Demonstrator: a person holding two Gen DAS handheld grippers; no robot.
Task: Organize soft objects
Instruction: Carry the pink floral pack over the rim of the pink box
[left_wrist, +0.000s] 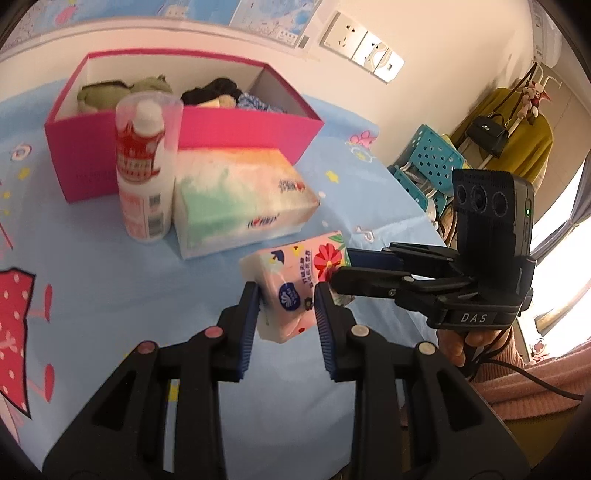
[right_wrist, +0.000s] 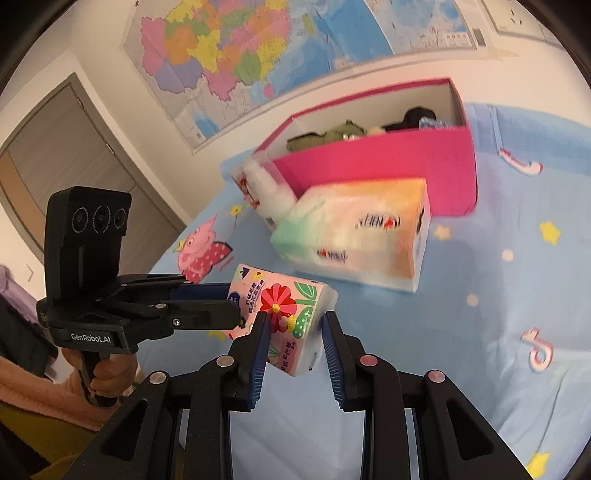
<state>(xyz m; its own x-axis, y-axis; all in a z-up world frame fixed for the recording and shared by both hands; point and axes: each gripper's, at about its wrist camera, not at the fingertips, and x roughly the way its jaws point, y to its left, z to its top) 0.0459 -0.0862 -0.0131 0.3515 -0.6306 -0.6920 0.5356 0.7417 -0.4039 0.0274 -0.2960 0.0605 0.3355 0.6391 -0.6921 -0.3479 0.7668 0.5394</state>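
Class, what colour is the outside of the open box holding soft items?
Bright pink box, shown best in the left wrist view.

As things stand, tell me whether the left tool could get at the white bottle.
Probably not yet: the left tool is shut on the pink tissue pack, shared with the right tool. The path over the blue sheet to the white bottle looks clear.

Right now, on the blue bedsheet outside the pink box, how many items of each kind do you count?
Tissue packs: 2, namely the large pastel soft-wrapped tissue pack and the small pink floral tissue pack, clamped between the left tool and the right tool.
Bottles: 1, the white plastic bottle with red label.
Total: 3

The open pink cardboard box is excluded.
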